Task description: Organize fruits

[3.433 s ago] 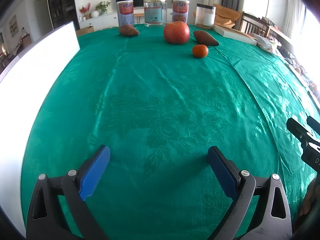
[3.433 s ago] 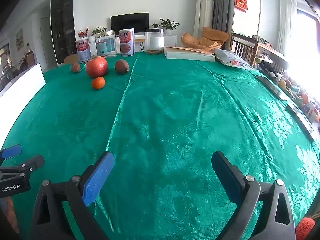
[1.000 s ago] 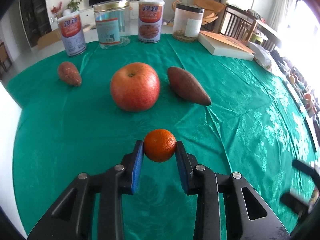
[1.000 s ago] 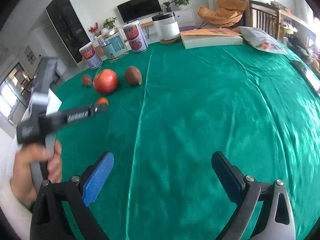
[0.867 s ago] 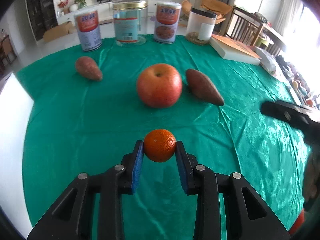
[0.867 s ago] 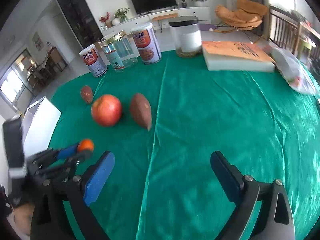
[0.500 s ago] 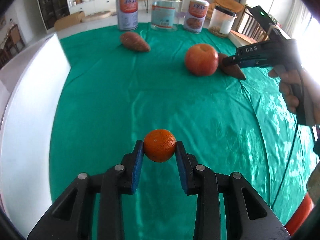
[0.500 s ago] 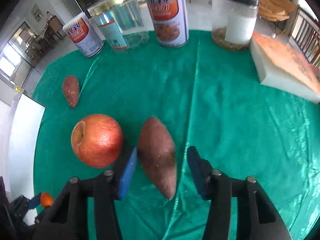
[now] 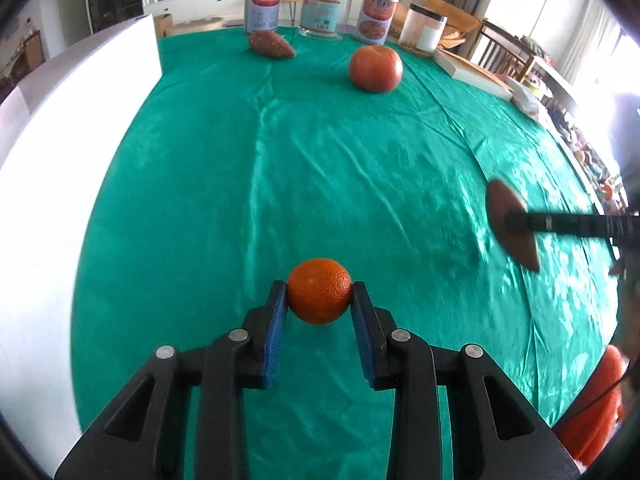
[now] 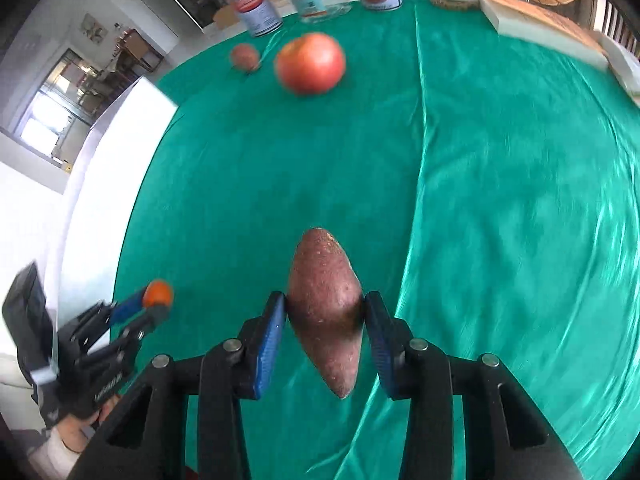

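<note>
Both tongs (image 9: 319, 294) (image 10: 325, 312) downward-tilted (each gripping produce)

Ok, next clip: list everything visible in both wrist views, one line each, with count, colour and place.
tangerine: 1, orange, clamped in the left gripper
large sweet potato: 1, brown, clamped in the right gripper, off the cloth
small sweet potato: 1, brown, far end of the cloth, near the cans
apple: 1, red, far end, right of the small sweet potato
cans: 2, red and white labels, far edge
glass jar: 1, clear, between the cans
lidded jar: 1, black lid, right of the cans
book: 1, white with orange cover, far right edge
tablecloth: 1, green
white board: 1, left edge
left gripper: black, blue pads, shut
right gripper: black, blue pads, shut
hand: 1, holding the left gripper
</note>
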Motion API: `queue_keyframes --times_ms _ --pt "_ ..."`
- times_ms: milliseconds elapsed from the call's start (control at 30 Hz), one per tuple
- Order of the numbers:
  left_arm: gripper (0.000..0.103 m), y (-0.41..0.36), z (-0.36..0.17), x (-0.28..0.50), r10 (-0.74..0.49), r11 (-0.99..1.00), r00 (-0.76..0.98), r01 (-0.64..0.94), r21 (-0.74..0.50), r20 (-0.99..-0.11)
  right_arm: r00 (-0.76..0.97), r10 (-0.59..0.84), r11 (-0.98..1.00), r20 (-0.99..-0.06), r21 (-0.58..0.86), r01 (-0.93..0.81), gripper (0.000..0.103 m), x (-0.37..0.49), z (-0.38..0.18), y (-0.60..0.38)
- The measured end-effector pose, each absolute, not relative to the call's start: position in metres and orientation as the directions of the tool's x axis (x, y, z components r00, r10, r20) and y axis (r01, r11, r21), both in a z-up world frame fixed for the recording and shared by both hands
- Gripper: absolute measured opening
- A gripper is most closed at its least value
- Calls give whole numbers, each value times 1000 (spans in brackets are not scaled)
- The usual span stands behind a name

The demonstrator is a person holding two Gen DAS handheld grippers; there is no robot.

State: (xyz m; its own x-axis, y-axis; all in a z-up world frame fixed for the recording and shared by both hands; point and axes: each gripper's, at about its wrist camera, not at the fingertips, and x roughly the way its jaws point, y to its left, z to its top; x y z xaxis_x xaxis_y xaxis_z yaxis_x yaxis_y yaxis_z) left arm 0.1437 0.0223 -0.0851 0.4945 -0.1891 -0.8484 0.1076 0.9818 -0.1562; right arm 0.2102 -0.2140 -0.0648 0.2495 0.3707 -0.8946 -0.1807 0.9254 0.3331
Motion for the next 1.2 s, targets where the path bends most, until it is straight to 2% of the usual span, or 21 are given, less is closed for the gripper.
queue_keyframes --times_ms 100,133,167,200,233,267,400,500,633,1200 --pt "36 19 -90 127 -164 986 557 83 -141 -814 374 341 938 -862 288 -192 42 161 -76 -205" --pt "48 19 -92 119 -145 989 588 65 -132 -796 443 316 947 -839 251 -199 43 145 -76 -202" --pt "74 19 -93 113 -130 991 606 50 -125 -785 491 287 956 -822 216 -197 54 131 -77 -199" --pt "87 19 -95 107 -110 993 623 32 -114 -775 528 253 966 -810 184 -180 62 117 -80 -197" --pt "97 19 -97 100 -87 995 639 18 -98 -765 553 233 972 -800 168 -166 76 107 -83 -196" --pt "97 18 -98 93 -65 997 652 7 -80 -755 581 211 977 -786 152 -148 80 96 -85 -195" --pt "97 15 -105 98 -27 1000 610 16 -21 -792 601 126 988 -789 44 -150 82 74 -95 -184" --pt "100 13 -107 101 -11 1000 612 16 -1 -791 607 92 989 -789 1 -148 87 71 -98 -182" --pt "103 14 -109 102 -12 1000 607 14 -5 -794 597 81 991 -798 1 -134 103 74 -102 -179" --pt "102 12 -111 100 -11 1000 612 14 -3 -791 602 71 992 -795 -6 -125 103 78 -104 -176"
